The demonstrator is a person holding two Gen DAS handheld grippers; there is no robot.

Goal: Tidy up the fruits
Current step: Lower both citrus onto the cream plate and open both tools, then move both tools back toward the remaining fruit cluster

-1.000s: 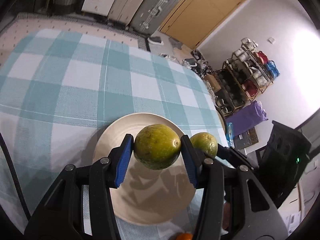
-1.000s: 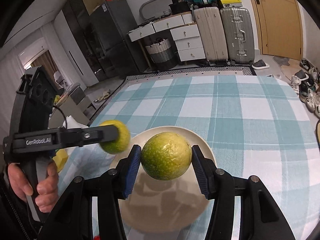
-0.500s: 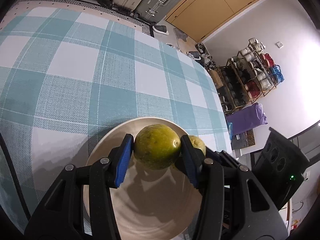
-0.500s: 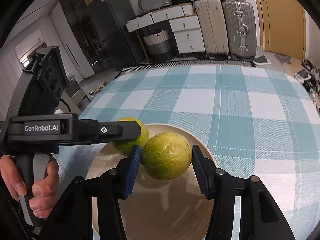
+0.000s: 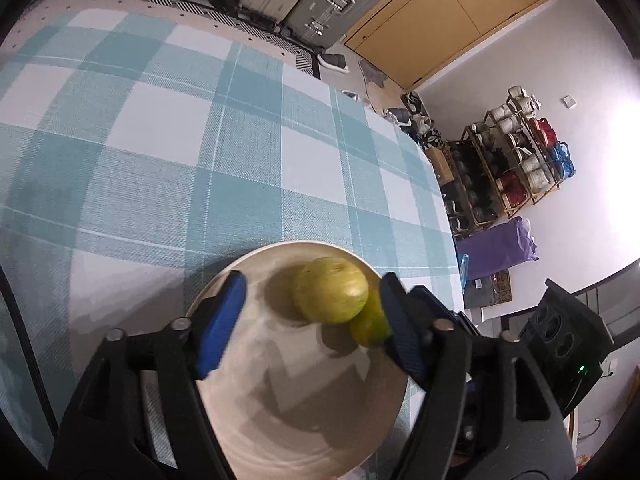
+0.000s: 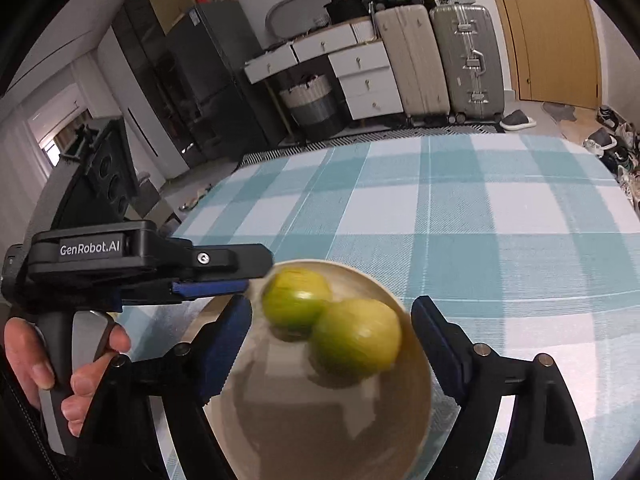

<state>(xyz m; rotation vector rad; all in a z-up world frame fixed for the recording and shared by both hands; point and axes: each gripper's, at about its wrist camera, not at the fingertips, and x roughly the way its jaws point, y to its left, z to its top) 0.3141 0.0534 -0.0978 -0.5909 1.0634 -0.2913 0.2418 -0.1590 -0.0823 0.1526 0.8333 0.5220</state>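
Opening, each claw [image 5: 312, 328] [image 6: 332, 344] straddles, untouched, a seemingly loose, blurred green fruit [image 5: 330, 295] [image 6: 356, 336] in the bowl [image 5: 280, 420].

Two round yellow-green fruits, both motion-blurred, sit side by side and touching in the cream plate [image 6: 420, 408]: the far fruit [image 6: 297, 298] and the near fruit [image 6: 357, 337].
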